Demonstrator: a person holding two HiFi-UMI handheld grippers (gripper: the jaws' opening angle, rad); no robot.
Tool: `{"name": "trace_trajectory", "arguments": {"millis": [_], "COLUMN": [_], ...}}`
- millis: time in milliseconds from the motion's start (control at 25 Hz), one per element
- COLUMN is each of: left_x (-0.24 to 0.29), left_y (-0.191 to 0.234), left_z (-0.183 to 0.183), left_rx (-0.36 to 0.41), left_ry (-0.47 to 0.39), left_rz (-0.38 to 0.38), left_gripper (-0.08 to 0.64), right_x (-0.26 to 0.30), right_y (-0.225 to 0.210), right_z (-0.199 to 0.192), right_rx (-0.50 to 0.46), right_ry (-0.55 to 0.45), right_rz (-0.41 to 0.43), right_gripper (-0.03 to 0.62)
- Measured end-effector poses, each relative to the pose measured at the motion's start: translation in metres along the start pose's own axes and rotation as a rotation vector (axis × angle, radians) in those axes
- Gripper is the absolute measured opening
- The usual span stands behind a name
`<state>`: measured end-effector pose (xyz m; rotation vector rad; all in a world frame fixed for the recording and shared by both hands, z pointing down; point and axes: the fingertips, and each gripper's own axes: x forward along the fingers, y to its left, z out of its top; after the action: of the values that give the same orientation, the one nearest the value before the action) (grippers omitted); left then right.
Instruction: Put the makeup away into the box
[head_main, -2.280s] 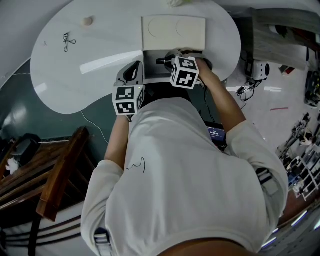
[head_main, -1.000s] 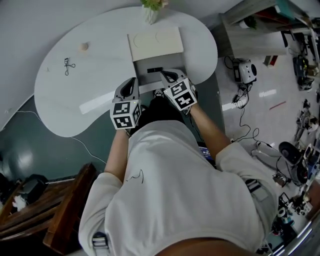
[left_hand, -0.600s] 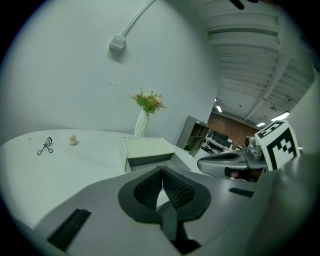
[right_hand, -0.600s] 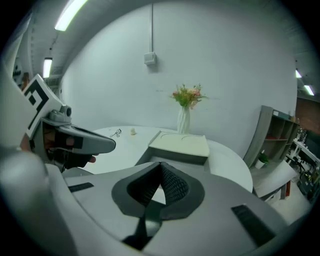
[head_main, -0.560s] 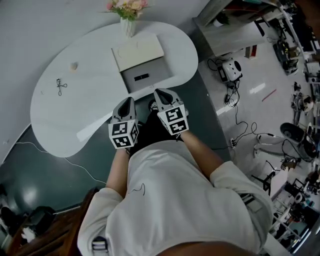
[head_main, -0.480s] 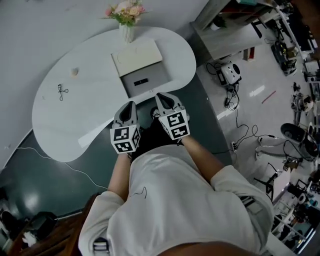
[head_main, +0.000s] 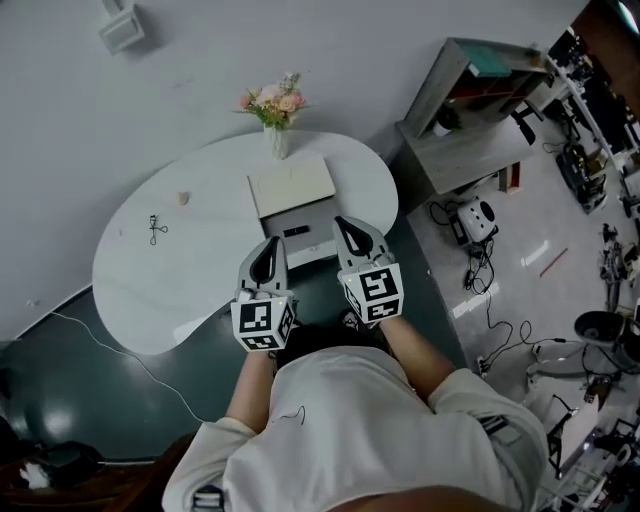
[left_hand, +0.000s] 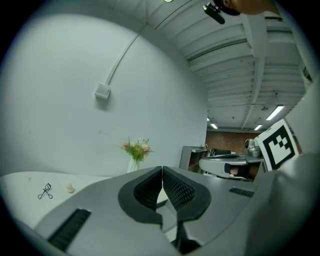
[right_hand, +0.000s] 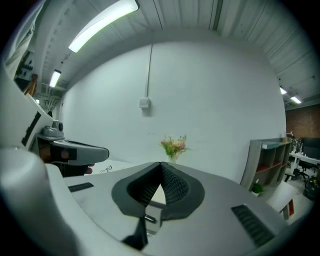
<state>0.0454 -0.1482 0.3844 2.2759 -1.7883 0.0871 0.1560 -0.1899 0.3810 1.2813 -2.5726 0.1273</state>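
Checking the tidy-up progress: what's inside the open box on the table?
In the head view, one small dark item lies in the box, too small to identify. The left gripper and right gripper cover parts of its near side.

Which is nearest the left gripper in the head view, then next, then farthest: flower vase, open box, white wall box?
1. The open box, on the table just ahead of the left gripper.
2. The flower vase, at the table's far edge behind it.
3. The white wall box, high on the wall, leftward.
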Motion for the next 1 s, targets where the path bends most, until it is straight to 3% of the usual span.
{"name": "trace_trajectory", "arguments": {"millis": [160,400,600,1000], "left_x": [0.007,0.013,0.016,0.026], "left_y": [-0.010,-0.015,-0.012,-0.006], "left_z": [0.034,0.067,0.078,0.078], "left_rx": [-0.038,0.017,0.056,0.070], "left_ry": [-0.065,-0.126,-0.143,-0.133], "left_rz": [0.017,0.071,0.114,0.116], "left_gripper": [0.021,0.021,0.021,0.021], "right_x": [-0.003,-0.013,-0.010,0.003], "right_y": [-0.015,-0.036,-0.049,-0.050], "right_z": [0.033,0.070,0.083,0.085], "right_rx": [-0.061,-0.093,-0.122,-0.114], "right_ry": [-0.071,-0.144,-0.175,-0.179], "right_rz": [0.025,0.035,0.029,0.029], "right_gripper": [-0.002,-0.002,-0.002,-0.002]}}
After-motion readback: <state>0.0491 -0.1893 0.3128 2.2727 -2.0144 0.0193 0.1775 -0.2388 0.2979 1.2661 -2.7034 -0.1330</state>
